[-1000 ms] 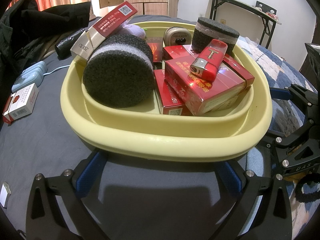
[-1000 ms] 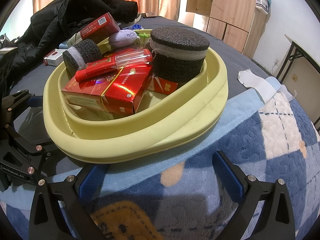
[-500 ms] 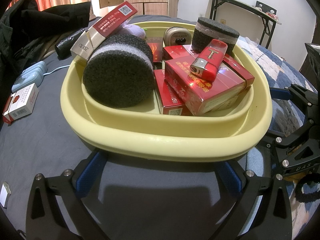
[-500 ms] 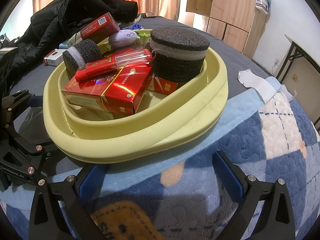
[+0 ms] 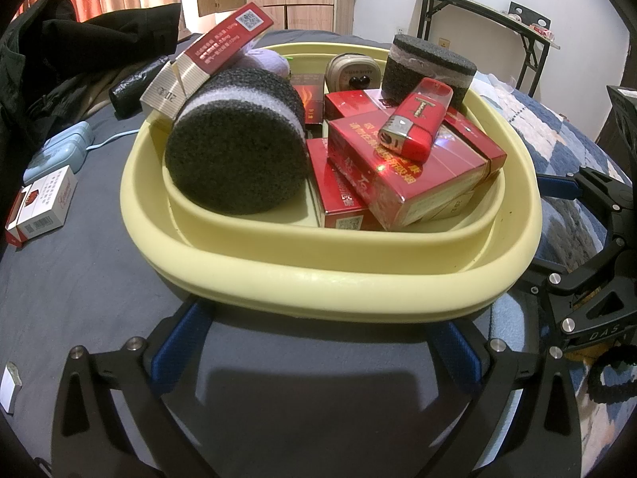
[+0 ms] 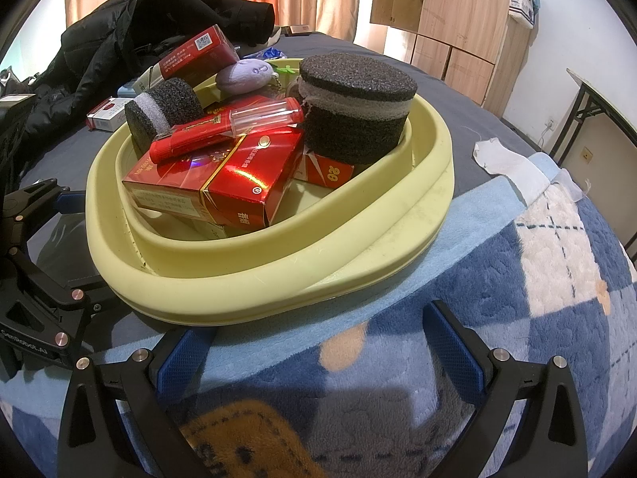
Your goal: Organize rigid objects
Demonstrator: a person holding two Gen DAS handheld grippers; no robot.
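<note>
A pale yellow basin point(image 5: 330, 290) point(image 6: 254, 286) on the bed holds several red cigarette boxes point(image 5: 402, 175) point(image 6: 223, 183), a red lighter point(image 5: 416, 121) point(image 6: 223, 129), two dark foam rolls point(image 5: 235, 143) point(image 6: 352, 103), a purple plush point(image 6: 245, 73) and a beige case point(image 5: 352, 71). My left gripper point(image 5: 318, 338) is open and empty, its blue pads point(image 5: 179, 342) just under the basin's near rim. My right gripper point(image 6: 318, 342) is open and empty at the basin's other side, over a blue blanket.
A white cigarette pack point(image 5: 40, 207) and a light blue case point(image 5: 59, 155) lie left of the basin. A black jacket point(image 6: 131, 40) is piled behind. A white sock point(image 6: 505, 163) lies on the bed. A folding table point(image 5: 477, 20) and wooden cabinets point(image 6: 450, 12) stand beyond.
</note>
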